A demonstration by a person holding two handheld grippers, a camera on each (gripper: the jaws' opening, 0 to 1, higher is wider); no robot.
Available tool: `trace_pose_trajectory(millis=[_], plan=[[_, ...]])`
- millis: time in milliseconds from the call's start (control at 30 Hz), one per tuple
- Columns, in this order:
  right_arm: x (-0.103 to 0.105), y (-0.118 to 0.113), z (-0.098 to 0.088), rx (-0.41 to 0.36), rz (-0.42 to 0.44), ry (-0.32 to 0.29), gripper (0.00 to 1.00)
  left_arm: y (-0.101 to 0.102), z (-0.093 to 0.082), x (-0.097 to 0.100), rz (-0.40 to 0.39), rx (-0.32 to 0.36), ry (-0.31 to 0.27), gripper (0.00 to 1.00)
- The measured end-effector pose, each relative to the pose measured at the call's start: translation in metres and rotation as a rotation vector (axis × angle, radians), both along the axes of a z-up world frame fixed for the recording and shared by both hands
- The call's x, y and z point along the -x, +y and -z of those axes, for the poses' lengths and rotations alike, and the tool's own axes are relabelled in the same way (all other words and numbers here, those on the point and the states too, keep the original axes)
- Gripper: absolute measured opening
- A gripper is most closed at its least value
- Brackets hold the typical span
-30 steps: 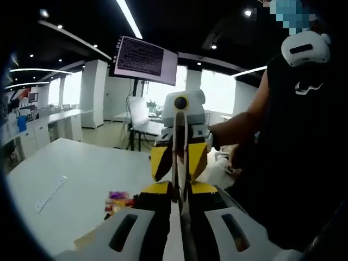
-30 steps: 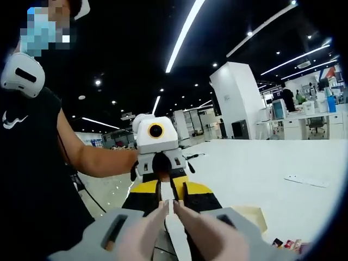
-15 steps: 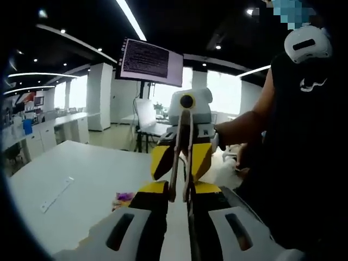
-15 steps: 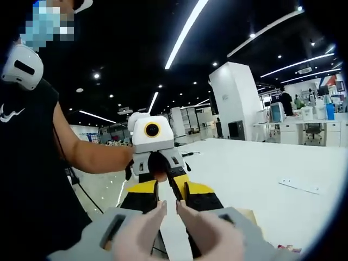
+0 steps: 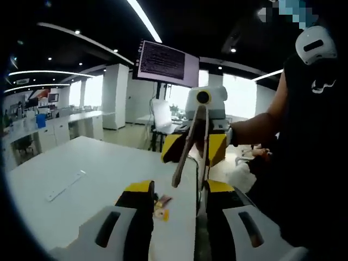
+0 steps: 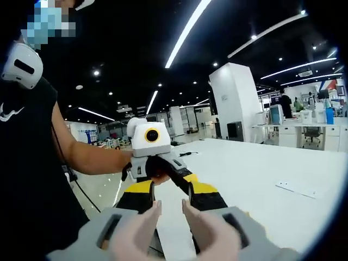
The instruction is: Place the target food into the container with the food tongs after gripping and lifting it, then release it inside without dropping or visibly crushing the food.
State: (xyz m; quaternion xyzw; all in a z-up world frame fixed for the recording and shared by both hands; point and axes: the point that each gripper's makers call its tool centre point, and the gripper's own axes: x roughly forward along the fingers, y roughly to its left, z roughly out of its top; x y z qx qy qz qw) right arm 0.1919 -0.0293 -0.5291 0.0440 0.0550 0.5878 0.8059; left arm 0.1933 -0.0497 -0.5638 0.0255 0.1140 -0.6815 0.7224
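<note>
My left gripper [image 5: 175,209] is spread wide. My right gripper [image 6: 168,209] pinches the thin beige food tongs [image 5: 188,148] over the big white table [image 5: 81,190].

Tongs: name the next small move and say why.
Probably lower the right claw so the tongs, spread and held in the air, come down toward the small food pieces lying on the white table; their tips hold nothing yet.
</note>
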Motion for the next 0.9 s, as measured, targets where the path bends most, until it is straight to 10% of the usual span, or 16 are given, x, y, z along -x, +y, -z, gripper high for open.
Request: trace_pose_trajectory(millis=[167, 900], plan=[[0.0, 0.0, -0.003, -0.02, -0.006, 0.016, 0.24, -0.003, -0.002, 0.009, 0.032, 0.011, 0.079, 0.2], [0.004, 0.0, 0.002, -0.011, -0.035, 0.027, 0.24, -0.002, -0.002, 0.013, 0.038, -0.013, 0.107, 0.15]])
